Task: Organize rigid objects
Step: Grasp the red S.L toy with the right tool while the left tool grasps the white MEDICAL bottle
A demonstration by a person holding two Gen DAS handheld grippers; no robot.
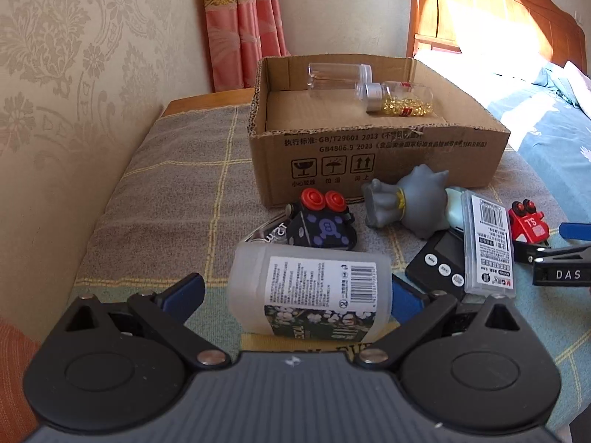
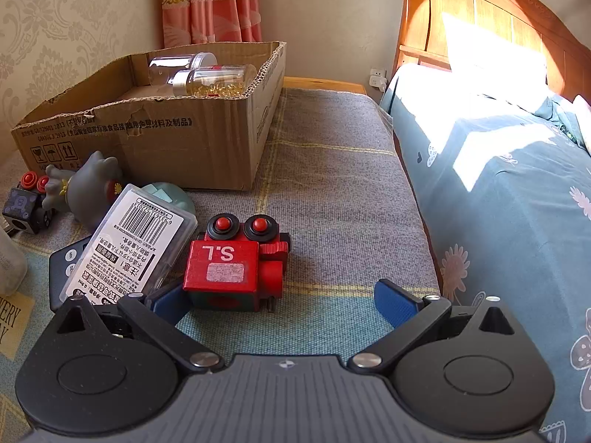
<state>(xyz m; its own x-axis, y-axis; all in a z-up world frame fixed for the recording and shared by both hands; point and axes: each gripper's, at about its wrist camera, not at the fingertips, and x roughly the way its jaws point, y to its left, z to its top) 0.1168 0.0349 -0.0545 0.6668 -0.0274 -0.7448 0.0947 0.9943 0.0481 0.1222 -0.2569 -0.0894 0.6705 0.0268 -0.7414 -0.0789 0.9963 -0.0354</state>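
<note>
A translucent white bottle (image 1: 310, 291) with a printed label lies on its side on the checked cloth, between the spread fingers of my left gripper (image 1: 295, 295), which is open around it. My right gripper (image 2: 280, 302) is open too, and a red toy block (image 2: 229, 269) marked "S.L" stands just ahead between its fingers, close to the left one. Behind them sits an open cardboard box (image 1: 369, 155) holding an empty clear jar (image 1: 338, 75) and a jar of yellow capsules (image 1: 402, 101). The right gripper (image 1: 561, 273) shows at the right edge of the left wrist view.
Loose on the cloth are a black toy with red buttons (image 1: 321, 221), a grey figurine (image 1: 410, 199), a clear barcoded case (image 1: 487, 247) and a black push-button device (image 1: 439, 262). A bed with a blue sheet (image 2: 498, 203) borders the right; a papered wall stands left.
</note>
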